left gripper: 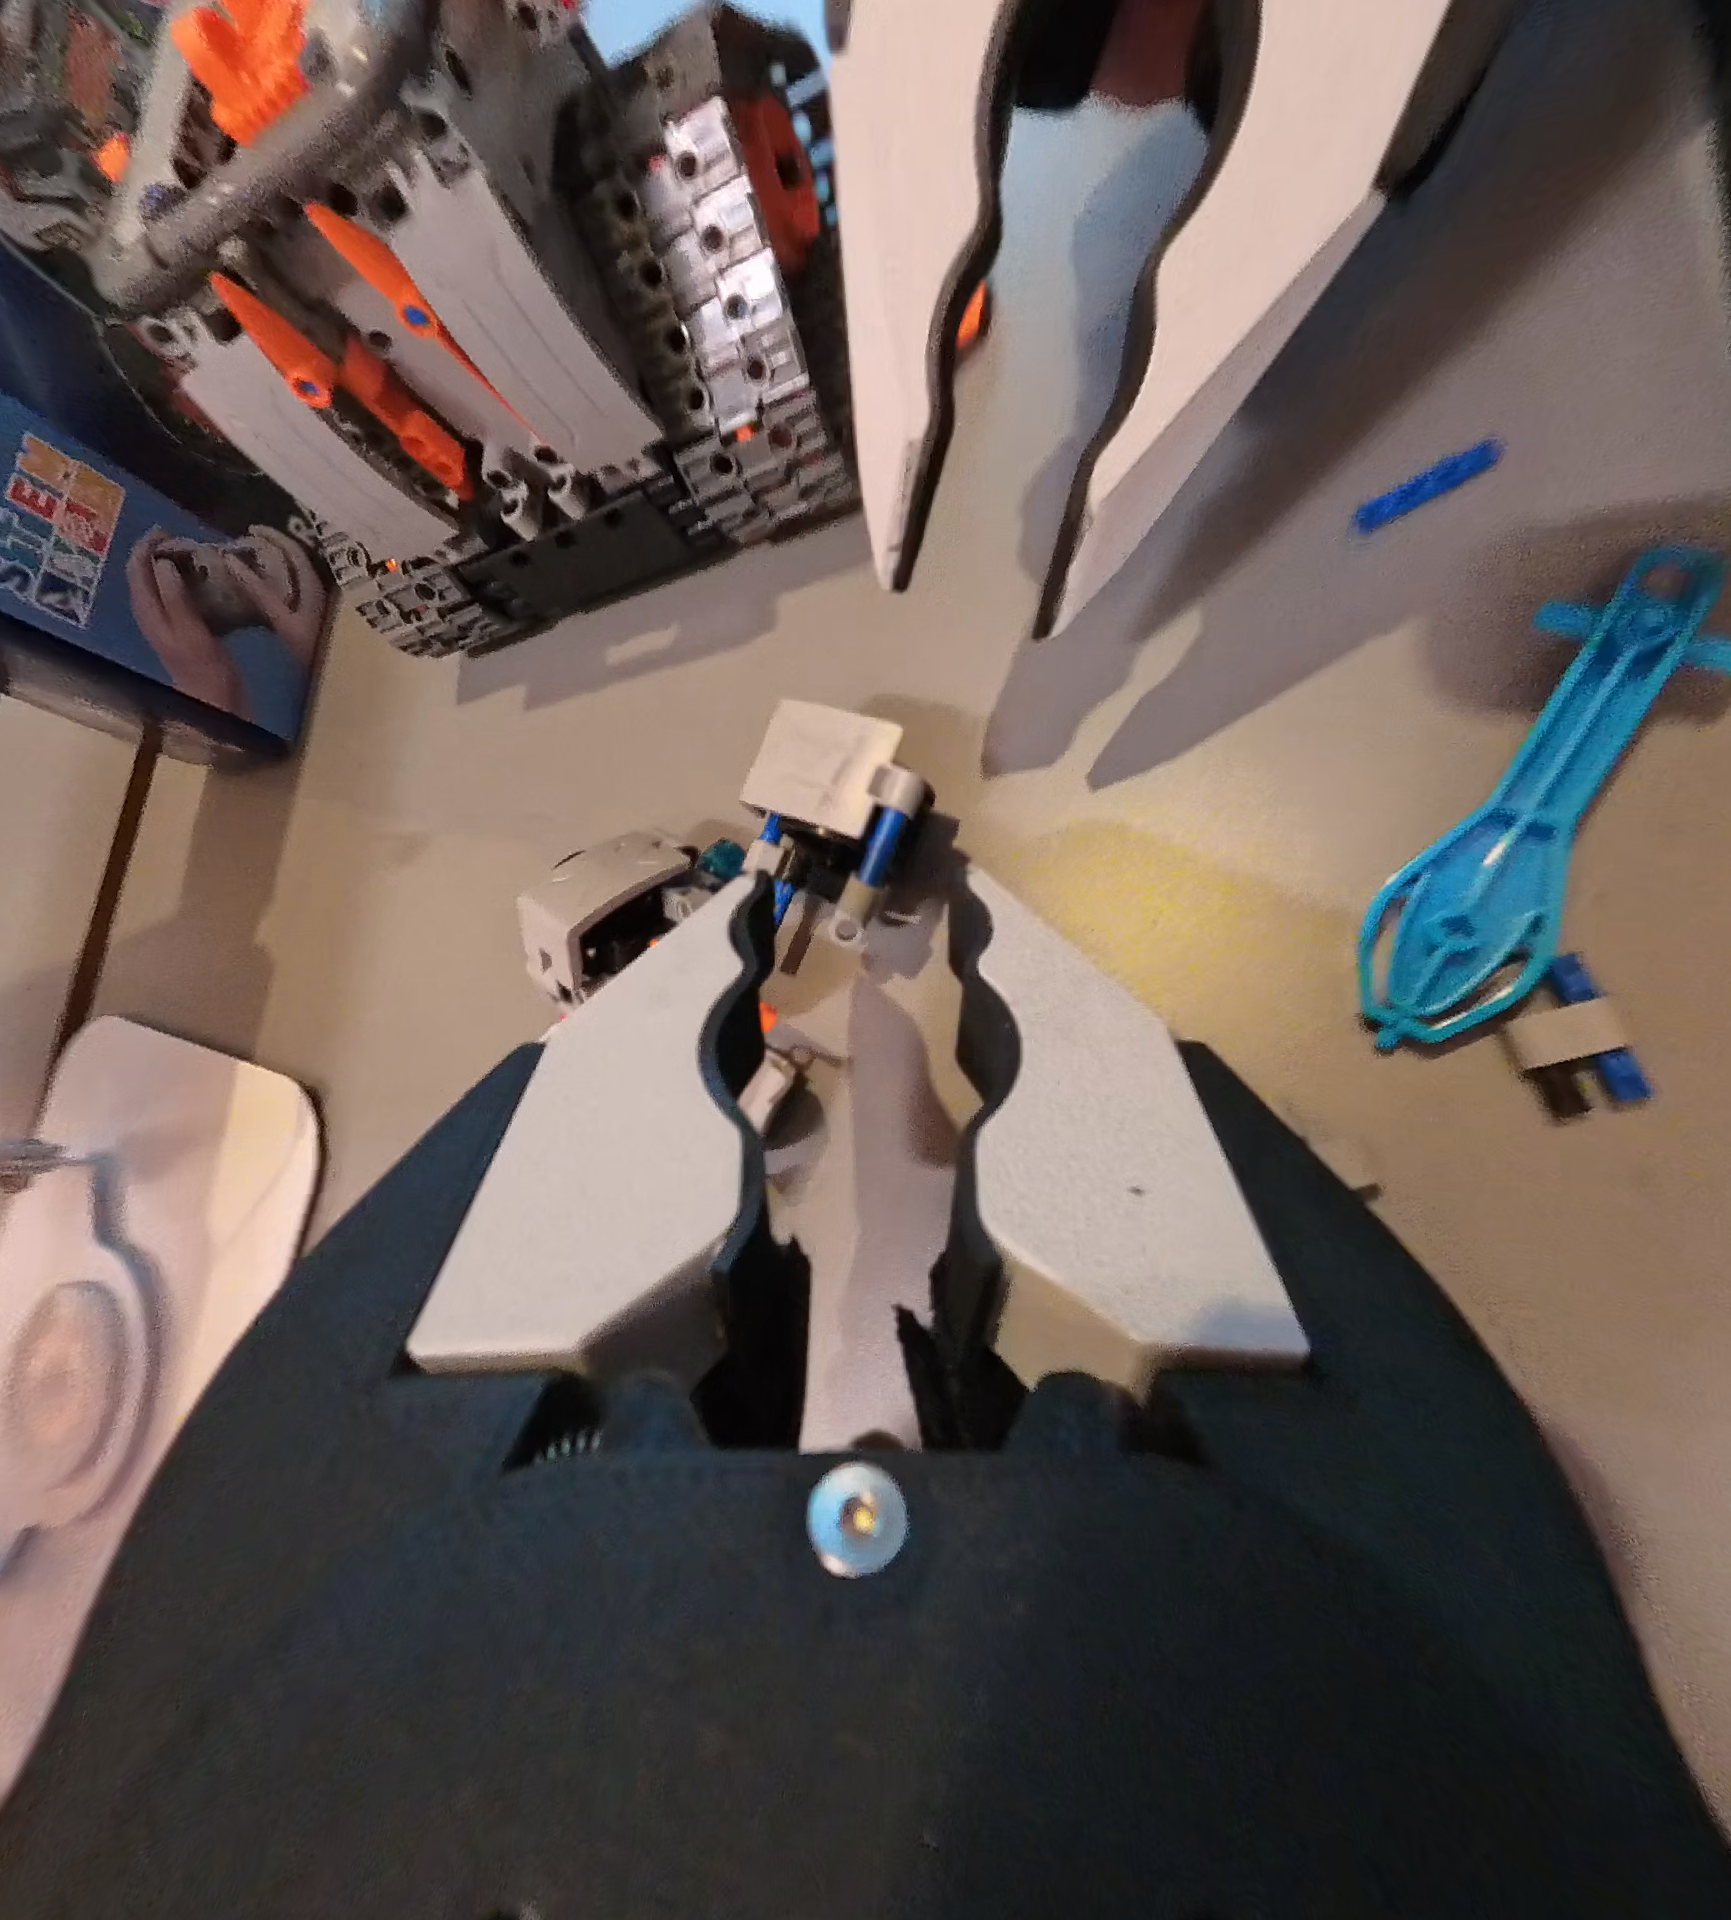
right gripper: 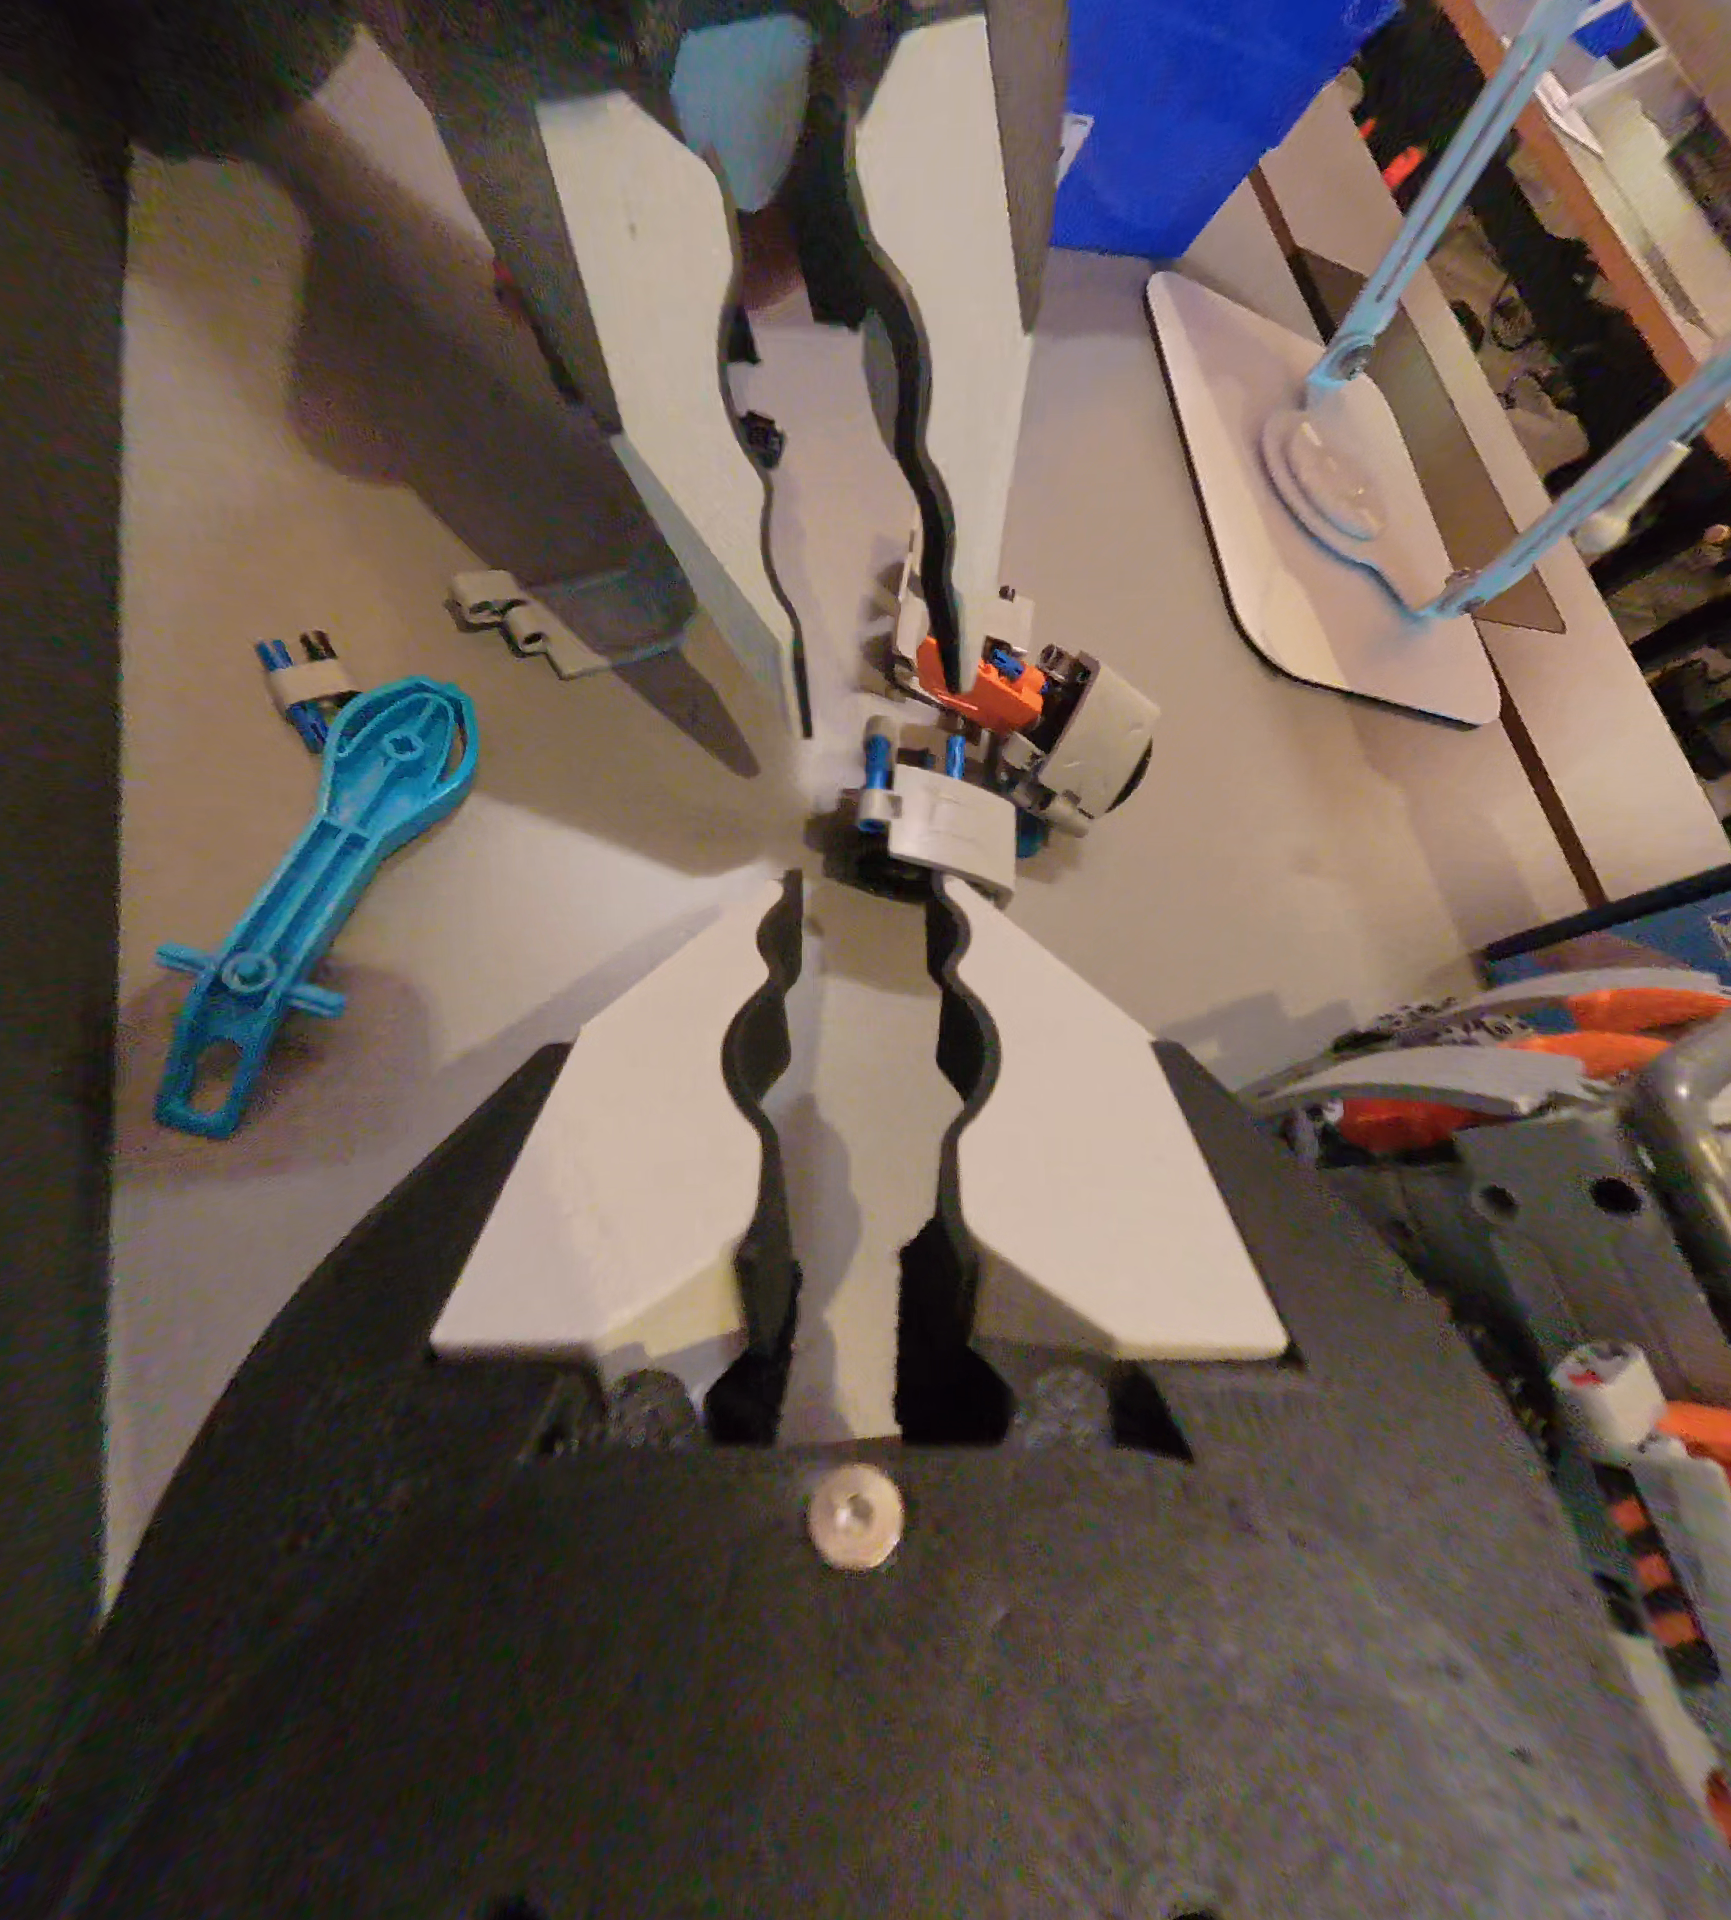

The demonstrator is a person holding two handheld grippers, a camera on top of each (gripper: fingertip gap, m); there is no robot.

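Beige counter (left gripper: 1204,831) carries everything. Big grey-and-orange brick-built tracked vehicle (left gripper: 487,343) fills the upper left of your left wrist view, next to a blue printed cardboard box (left gripper: 113,561) at the left edge. White flat stand base (right gripper: 1287,520) sits upper right in the right wrist view.

Your left claw (left gripper: 856,894) comes in from the bottom of its view, jaws parted; its tips are right at the small grey brick sub-assembly with blue pins and an orange piece (left gripper: 819,821) at frame centre. Can't tell if it's actually clamping anything.

Your right claw (right gripper: 866,883) is spread open, tips just beside the same sub-assembly in the centre of its view, nothing between the jaws.

Turquoise plastic wrench-shaped brick tool (right gripper: 321,883) lies at the left of the right view, well apart from both claws. A small grey connector with blue and black pins (right gripper: 305,681) touches its round end. A loose grey bracket piece (right gripper: 502,618) lies near the left claw's fingers.
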